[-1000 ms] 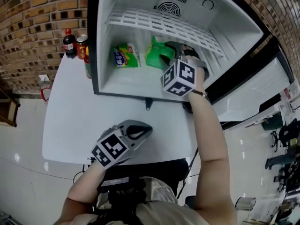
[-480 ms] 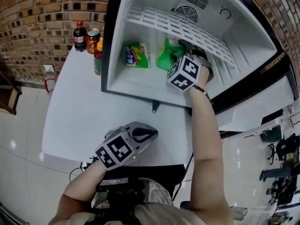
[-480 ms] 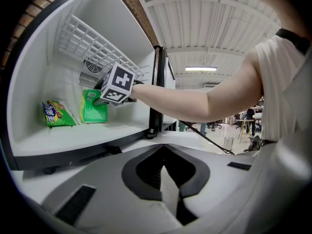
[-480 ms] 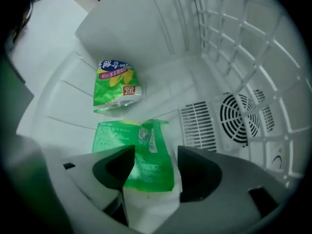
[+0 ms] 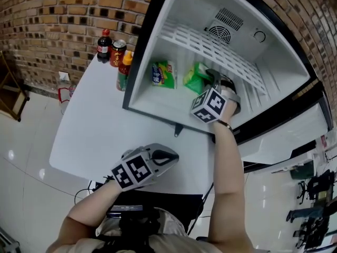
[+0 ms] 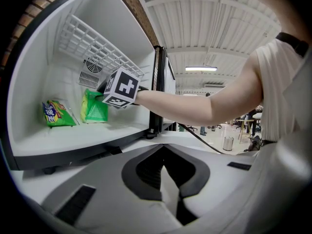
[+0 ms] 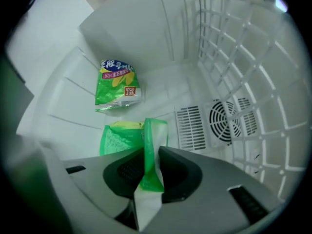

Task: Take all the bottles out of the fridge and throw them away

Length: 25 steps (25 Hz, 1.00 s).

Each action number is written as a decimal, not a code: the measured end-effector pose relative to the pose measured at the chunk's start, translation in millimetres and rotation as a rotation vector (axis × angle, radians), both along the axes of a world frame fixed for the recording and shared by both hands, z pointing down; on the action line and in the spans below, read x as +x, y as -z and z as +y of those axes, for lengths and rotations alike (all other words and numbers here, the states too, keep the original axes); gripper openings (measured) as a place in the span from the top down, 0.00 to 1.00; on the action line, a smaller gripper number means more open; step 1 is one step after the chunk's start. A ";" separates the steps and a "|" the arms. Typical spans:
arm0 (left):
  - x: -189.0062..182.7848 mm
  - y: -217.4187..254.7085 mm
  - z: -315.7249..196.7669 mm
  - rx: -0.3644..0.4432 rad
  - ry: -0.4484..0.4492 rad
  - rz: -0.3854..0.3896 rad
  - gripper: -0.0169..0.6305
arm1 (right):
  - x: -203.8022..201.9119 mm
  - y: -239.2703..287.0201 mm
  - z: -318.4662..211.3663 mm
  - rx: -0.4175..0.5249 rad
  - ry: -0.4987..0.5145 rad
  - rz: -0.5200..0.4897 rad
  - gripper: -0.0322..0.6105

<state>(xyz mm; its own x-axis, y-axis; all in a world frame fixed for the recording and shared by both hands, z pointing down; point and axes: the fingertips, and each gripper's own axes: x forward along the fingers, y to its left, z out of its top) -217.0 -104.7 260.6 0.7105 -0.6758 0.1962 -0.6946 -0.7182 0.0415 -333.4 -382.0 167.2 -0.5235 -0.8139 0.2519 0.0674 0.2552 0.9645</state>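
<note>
My right gripper [image 7: 151, 175] reaches inside the open fridge [image 5: 158, 107], and its jaws have just been closing on the top edge of a light green snack bag [image 7: 122, 138]. The pads now pinch that bag [image 5: 195, 79]. A second green bag [image 7: 117, 87] lies further left on the fridge floor. No bottle shows inside the fridge. A dark cola bottle [image 5: 105, 45] and an orange-capped bottle [image 5: 124, 70] stand on the white table [image 5: 89, 136] outside the fridge's left wall. My left gripper [image 5: 169, 155] hovers over the table's front, shut and empty [image 6: 168, 182].
A red can [image 5: 118, 51] stands beside the cola bottle. A white wire shelf [image 5: 210, 51] spans the fridge above the bags, with a fan vent [image 7: 226, 123] in the back wall. The fridge door [image 5: 295, 141] hangs open to the right. A brick wall [image 5: 52, 20] backs the table.
The head view has swung, so the fridge sits further right and the bottles come more into view. My right gripper has shifted slightly at the green bag. The left gripper stays put.
</note>
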 end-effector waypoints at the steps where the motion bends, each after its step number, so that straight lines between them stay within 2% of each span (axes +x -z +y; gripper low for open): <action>1: -0.6 -0.2 0.0 0.001 0.000 0.000 0.97 | 1.4 3.1 6.9 0.032 0.009 -0.006 0.84; 6: -0.6 0.6 -1.3 -0.001 0.009 0.006 0.97 | 12.0 32.9 54.5 0.183 0.078 -0.070 0.84; 13: -3.9 -1.7 0.7 -0.001 0.009 -0.004 0.97 | 30.7 58.5 120.5 0.240 0.153 -0.134 0.84; 18: -8.4 -5.3 -2.5 0.006 0.027 -0.007 0.97 | 50.0 53.2 157.3 0.279 0.208 -0.113 0.83; 25: -12.3 -1.5 -3.8 0.011 0.056 -0.005 0.96 | 97.6 48.0 209.8 0.374 0.280 -0.101 0.83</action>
<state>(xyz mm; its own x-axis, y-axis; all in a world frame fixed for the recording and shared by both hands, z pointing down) -229.3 -108.5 262.1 0.6703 -0.7169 0.1918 -0.7342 -0.6783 0.0304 -235.8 -172.2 119.3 -0.7427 -0.6629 -0.0946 -0.0147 -0.1251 0.9920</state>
